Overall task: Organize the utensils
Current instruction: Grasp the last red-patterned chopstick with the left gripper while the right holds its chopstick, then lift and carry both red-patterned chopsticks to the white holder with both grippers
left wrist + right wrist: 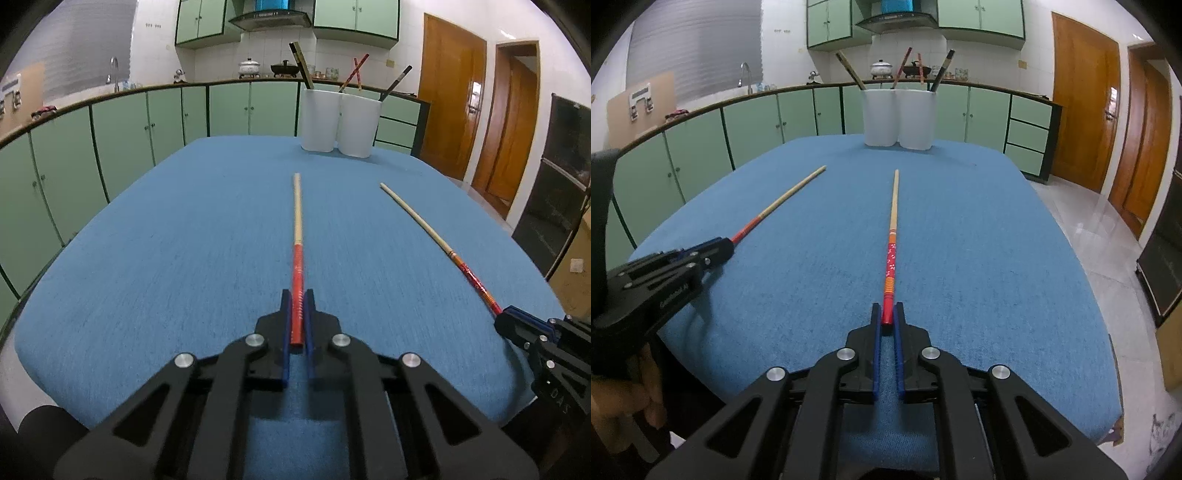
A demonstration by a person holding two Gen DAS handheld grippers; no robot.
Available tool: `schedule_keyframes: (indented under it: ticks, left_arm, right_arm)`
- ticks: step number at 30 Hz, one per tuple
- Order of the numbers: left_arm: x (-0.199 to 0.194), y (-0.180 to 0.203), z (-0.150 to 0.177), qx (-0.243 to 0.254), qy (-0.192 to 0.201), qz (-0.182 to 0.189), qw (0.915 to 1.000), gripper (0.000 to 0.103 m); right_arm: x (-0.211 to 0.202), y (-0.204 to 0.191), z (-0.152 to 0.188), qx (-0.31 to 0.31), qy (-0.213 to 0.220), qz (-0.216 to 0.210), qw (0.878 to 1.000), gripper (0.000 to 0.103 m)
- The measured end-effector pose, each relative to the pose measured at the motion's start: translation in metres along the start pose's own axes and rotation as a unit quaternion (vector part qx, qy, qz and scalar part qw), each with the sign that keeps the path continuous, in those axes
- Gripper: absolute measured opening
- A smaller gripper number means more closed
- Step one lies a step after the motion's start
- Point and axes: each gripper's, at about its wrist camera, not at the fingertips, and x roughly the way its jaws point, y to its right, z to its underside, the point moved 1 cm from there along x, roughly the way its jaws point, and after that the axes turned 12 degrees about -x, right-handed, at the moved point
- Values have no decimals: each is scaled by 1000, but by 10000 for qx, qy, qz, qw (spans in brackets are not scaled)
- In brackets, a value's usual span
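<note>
I hold a pair of black tongs with blue pads in each hand, both over a table [147,240] covered in blue cloth. My left tongs [297,295] are clamped on the red handle end of one chopstick [297,221], which runs straight away from me toward its pale wooden tip; the butt of the handle sits between the pads. My right tongs [888,309] grip the very end of a second chopstick [893,214], red with small white dots and orange bands, its pale tip also pointing away. Whether either chopstick lies on the cloth or hovers just above it, I cannot tell. From the left camera my right tongs [511,319] show only at the lower right edge, partly cut off, with their chopstick [417,221] slanting out of them. From the right camera my left tongs [720,247] appear at the left edge, and the hand [624,398] holding them is mostly cut off and blurred. At the far end of the table stand two white holders, the left holder [319,118] touching or nearly touching the right holder [358,125]. Dark and red chopsticks [354,75] lean out of them; how many there are is hard to make out. Behind are green cabinets [122,133] and two wooden doors [452,99], bent by the lens.
</note>
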Motion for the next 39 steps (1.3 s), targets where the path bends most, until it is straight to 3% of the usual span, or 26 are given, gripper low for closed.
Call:
schedule_keyframes:
  ticks: [7, 13, 17, 26, 39]
  left_arm:
    - [-55, -5, -34, -187, 148, 306, 9992, 5]
    - [-107, 2, -75, 81, 472, 525, 9975, 5]
    - [-129, 9, -105, 306, 543, 633, 9960, 5]
    - [-112, 25, -168, 706, -84, 894, 9935, 5]
    - [-71, 30, -216, 896, -364, 998, 9903, 5]
  right_arm:
    - [-45, 13, -26, 291, 276, 23, 9992, 6]
    - [-86, 20, -75, 57, 484, 5, 9988, 6]
    - [-101, 24, -106, -196, 376, -78, 9991, 6]
    - [-93, 21, -183, -899, -103, -252, 9956, 6]
    - [-33, 50, -276, -718, -1081, -604, 9897, 6]
